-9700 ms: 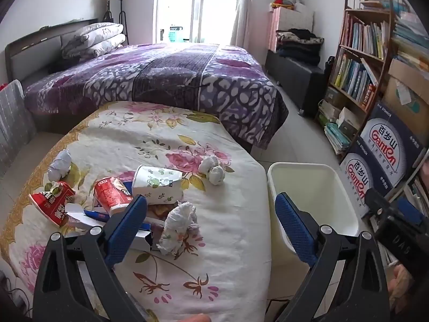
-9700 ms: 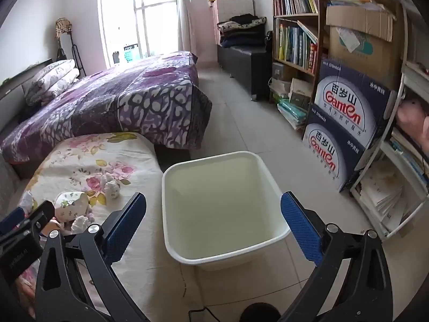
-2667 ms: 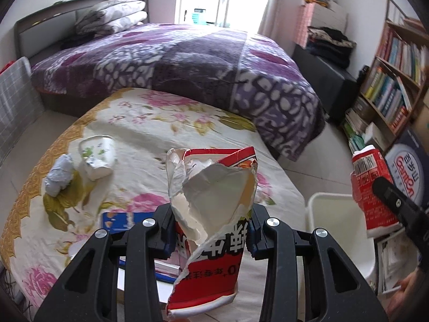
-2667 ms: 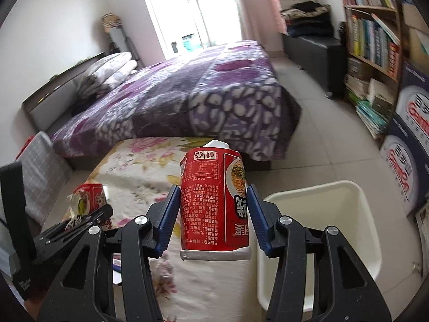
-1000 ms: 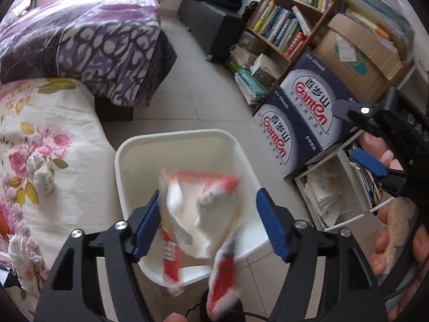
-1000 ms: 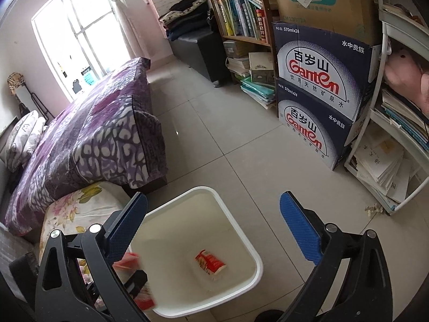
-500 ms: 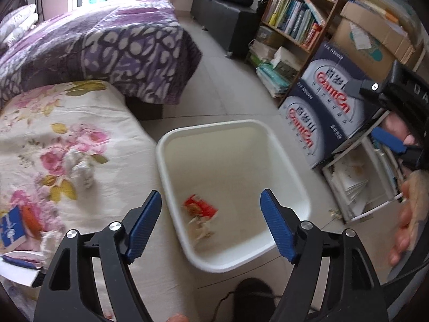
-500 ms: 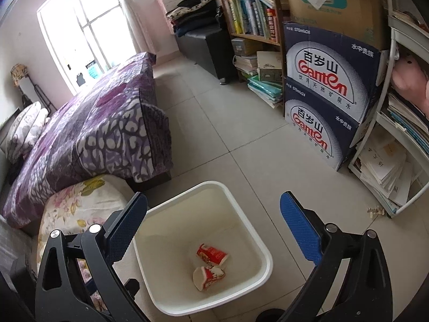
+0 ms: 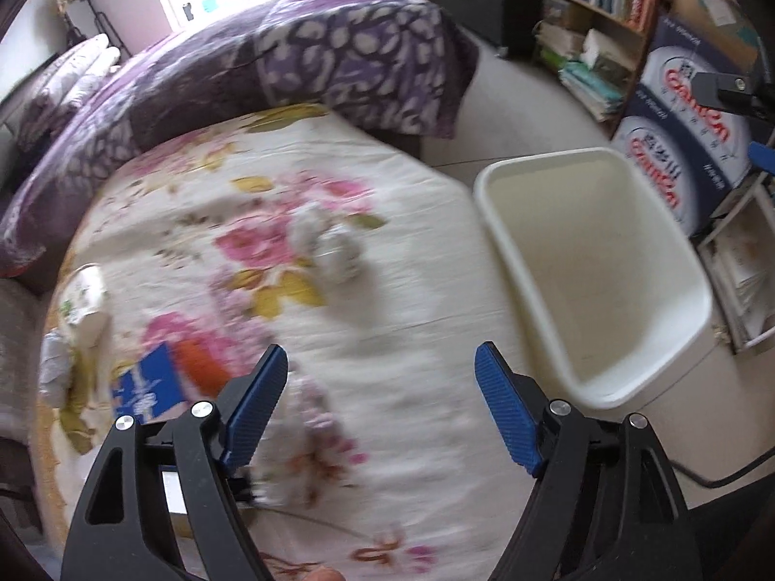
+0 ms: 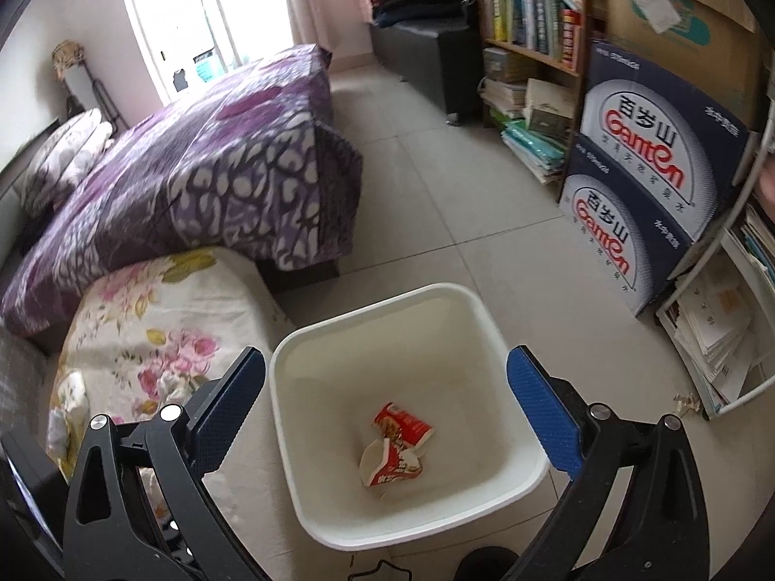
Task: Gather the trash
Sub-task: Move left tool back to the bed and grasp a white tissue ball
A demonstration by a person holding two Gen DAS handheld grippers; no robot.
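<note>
The white trash bin [image 10: 484,319] stands on the floor beside the flower-cloth table [image 9: 411,266]. Two red noodle cups [image 10: 395,445] lie crumpled in its bottom. My right gripper [image 10: 385,411] is open and empty above the bin. My left gripper [image 9: 382,402] is open and empty above the table, left of the bin [image 9: 688,300]. On the table lie crumpled white tissue [image 9: 329,247], a blue and orange packet [image 9: 160,382], a floral paper cup [image 9: 85,295] and a tissue wad [image 9: 55,368].
A purple bed [image 10: 193,155] stands behind the table. A bookshelf [image 10: 528,24] and stacked blue water cartons [image 10: 644,184] line the right wall. A low white shelf with papers [image 10: 717,329] is right of the bin.
Both cups dropped into the bin and both grippers opened. The left gripper has swung left from over the bin to over the table. The right gripper barely moved.
</note>
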